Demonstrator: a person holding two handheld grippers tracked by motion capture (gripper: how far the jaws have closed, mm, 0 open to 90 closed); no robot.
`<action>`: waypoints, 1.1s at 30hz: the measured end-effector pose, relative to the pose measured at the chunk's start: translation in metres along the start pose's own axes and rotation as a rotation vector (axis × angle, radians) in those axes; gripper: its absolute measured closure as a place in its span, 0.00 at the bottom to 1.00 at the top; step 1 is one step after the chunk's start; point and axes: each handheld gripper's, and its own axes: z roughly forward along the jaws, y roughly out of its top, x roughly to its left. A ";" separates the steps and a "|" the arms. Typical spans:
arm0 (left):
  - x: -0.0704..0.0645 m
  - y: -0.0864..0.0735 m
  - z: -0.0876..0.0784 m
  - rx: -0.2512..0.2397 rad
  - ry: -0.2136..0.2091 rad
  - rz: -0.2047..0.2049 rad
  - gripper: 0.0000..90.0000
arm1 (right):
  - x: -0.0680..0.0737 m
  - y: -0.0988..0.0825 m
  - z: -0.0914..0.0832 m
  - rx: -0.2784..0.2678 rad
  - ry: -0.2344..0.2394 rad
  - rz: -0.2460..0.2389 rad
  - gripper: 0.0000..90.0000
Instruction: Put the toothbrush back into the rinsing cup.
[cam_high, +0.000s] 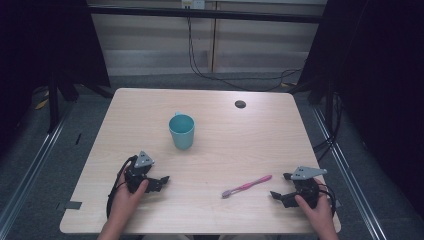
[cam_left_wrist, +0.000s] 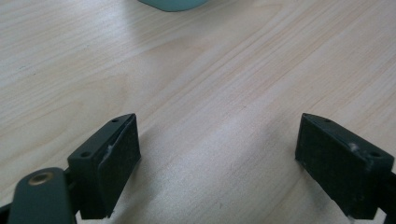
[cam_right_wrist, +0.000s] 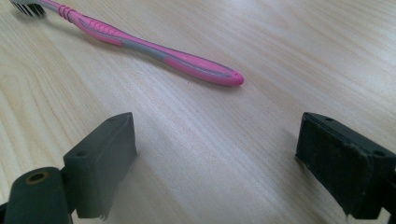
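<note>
Lay flat on the pale wood-grain worktop (cam_high: 210, 210), the slim pink-and-grey plastic toothbrush (cam_high: 247, 186), toward the near right, bristled head pointing to the near left and handle tail angled away to the right; seen again in the right gripper view (cam_right_wrist: 154, 53), lying slantwise just ahead of the jaws, touched by nothing. Probably set there as the piece to be picked up, within easy reach of the right hand-held gripper (cam_high: 281, 187), which rested low on the worktop just right of the handle tail, jaws spread wide and released, nothing between them, pointed leftward at the brush. Judged a ready stance for a side approach on the handle. Stood upright farther off, near the middle of the worktop, a teal plastic cup (cam_high: 181, 131), mouth up and apparently empty, well apart from the brush; likely the place meant to receive it, hence the open top and central spot. Only its lower edge caught at the top of the left gripper view (cam_left_wrist: 173, 4). Sat near the front left, the left hand-held gripper (cam_high: 161, 181), also released and empty, jaws wide apart over bare wood, aimed roughly toward the cup; perhaps kept there to steady it. Visible near the far edge, a small dark round hole (cam_high: 240, 104) in the worktop
</note>
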 end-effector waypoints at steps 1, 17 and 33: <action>0.000 0.000 0.000 0.000 0.000 0.000 0.15 | 0.000 0.000 0.000 0.000 0.000 0.000 0.13; 0.000 0.000 0.000 -0.001 -0.003 0.001 0.15 | 0.000 0.000 0.000 -0.001 -0.001 0.001 0.13; 0.000 0.000 0.000 0.000 0.000 0.000 0.15 | 0.003 0.019 -0.004 0.111 0.011 -0.113 0.17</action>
